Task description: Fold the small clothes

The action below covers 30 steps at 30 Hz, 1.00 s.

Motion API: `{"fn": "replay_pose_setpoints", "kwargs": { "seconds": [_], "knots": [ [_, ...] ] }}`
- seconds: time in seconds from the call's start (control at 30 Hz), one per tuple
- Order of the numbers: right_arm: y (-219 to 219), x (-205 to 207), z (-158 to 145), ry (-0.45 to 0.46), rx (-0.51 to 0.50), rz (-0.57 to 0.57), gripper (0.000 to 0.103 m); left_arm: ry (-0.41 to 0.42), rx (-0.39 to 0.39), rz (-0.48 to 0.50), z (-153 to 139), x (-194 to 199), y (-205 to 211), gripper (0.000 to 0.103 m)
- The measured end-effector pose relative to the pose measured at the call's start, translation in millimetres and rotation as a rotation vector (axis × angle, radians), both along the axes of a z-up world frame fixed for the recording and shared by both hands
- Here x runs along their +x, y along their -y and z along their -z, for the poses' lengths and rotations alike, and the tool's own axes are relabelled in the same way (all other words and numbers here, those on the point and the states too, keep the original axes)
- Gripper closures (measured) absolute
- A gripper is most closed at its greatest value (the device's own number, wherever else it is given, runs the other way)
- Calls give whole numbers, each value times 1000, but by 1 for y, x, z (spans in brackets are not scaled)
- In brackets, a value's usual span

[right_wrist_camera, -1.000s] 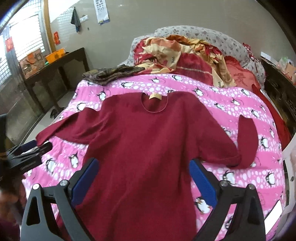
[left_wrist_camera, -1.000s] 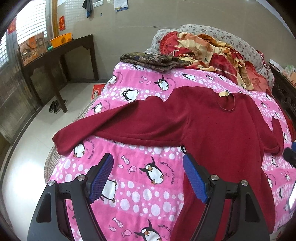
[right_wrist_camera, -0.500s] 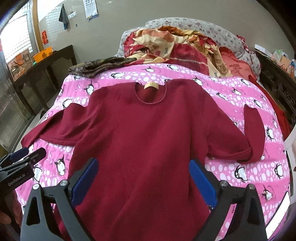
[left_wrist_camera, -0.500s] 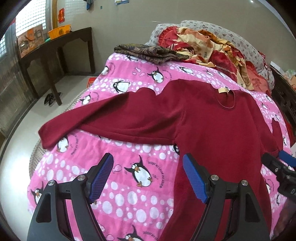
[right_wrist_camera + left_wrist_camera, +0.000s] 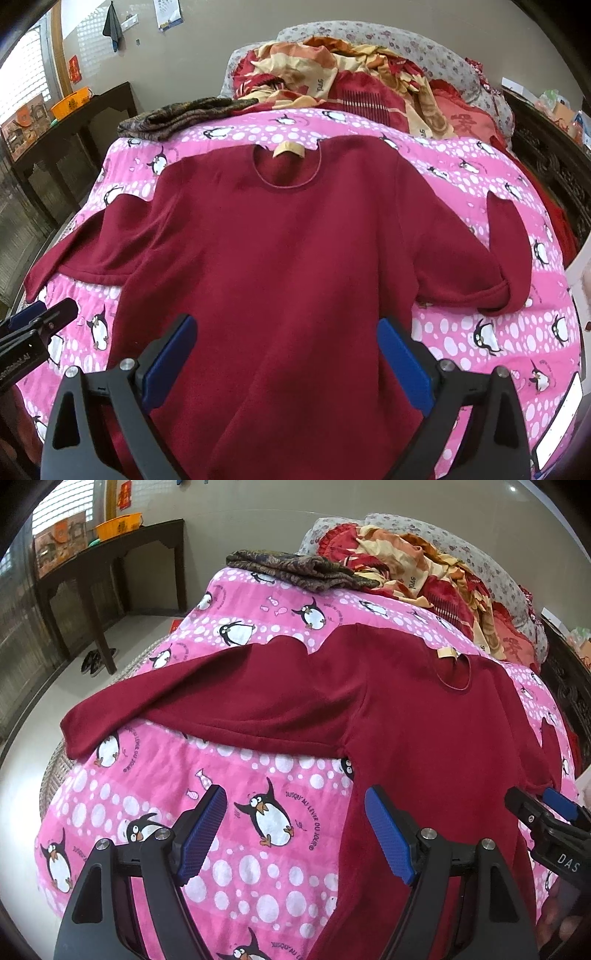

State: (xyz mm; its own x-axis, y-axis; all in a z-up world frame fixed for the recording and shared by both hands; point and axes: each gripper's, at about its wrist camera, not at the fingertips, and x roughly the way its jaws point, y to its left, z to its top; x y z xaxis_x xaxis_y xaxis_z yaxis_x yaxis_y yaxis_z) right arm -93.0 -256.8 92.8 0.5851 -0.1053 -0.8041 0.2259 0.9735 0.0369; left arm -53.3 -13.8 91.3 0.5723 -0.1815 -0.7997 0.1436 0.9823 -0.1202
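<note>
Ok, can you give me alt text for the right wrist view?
A dark red sweater lies flat, neckline away from the camera, on a pink penguin blanket, its right sleeve doubled back. The open right gripper hovers over its lower body; the left gripper shows at the left edge.

A home bedroom is being shown: a bed is being covered by a pink penguin-print blanket, bedding is being piled by a floral pillow at 12 o'clock, and shoes are being kept beneath a dark wooden side table at 10 o'clock.
</note>
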Motion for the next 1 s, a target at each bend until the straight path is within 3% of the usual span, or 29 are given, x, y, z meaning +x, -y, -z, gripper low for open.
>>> {"fn": "replay_pose_setpoints", "kwargs": {
  "seconds": [1.0],
  "knots": [
    [-3, 5, 12, -19, 20, -3, 3, -10, 37, 3, 8, 6, 3, 43]
  ]
}}
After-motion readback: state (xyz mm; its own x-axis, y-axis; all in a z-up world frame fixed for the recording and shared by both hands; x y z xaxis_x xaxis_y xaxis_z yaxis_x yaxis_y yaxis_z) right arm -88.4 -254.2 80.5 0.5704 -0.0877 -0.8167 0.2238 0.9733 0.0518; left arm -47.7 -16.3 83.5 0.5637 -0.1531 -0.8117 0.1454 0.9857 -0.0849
